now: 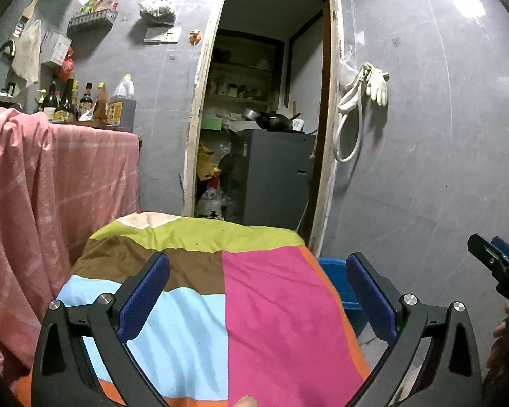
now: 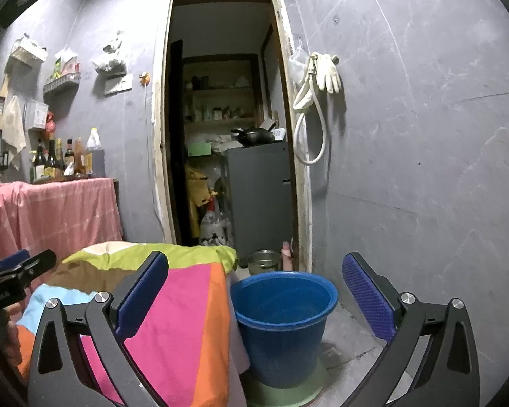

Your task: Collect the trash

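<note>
Left wrist view: blue bucket (image 1: 342,291) mostly hidden; both grippers (image 1: 258,291) (image 2: 254,291) spread, empty.

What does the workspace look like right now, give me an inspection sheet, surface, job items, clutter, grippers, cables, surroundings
Surface: table under a patchwork cloth, no trash visible on it.
Job's things: blue bucket on the floor beside the table, looks empty.
Clutter: bottles on a pink-draped counter.
Grippers: left gripper open, empty; right gripper open, empty.
Cables: white hose looped on the wall.
Surroundings: grey walls, open doorway into a storeroom, rubber gloves hanging.
</note>
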`<state>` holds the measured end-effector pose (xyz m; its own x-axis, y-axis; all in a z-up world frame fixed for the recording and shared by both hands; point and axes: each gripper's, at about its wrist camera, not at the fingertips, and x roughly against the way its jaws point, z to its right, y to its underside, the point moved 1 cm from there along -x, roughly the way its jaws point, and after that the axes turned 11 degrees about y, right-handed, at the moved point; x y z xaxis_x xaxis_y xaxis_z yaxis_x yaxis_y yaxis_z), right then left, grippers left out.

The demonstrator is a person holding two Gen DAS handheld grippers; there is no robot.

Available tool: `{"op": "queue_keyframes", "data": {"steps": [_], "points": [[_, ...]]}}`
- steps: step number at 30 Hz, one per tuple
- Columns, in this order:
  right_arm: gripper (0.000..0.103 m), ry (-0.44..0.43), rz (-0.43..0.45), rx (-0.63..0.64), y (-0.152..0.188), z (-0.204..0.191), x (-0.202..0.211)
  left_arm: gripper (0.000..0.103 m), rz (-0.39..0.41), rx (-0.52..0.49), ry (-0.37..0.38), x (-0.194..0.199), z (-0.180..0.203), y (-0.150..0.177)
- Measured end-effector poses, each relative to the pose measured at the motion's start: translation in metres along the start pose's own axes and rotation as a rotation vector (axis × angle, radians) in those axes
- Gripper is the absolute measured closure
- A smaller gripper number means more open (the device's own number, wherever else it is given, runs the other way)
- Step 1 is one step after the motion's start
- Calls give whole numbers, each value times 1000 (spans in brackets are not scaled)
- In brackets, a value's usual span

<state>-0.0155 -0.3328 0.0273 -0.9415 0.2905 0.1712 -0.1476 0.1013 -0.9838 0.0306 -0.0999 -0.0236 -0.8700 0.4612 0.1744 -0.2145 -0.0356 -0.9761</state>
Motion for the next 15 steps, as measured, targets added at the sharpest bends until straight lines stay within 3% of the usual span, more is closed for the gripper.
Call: {"op": "queue_keyframes", "data": {"steps": [15], "points": [[0, 29, -33, 13, 23, 6, 0, 2, -37, 6, -32, 3, 2, 27]]}}
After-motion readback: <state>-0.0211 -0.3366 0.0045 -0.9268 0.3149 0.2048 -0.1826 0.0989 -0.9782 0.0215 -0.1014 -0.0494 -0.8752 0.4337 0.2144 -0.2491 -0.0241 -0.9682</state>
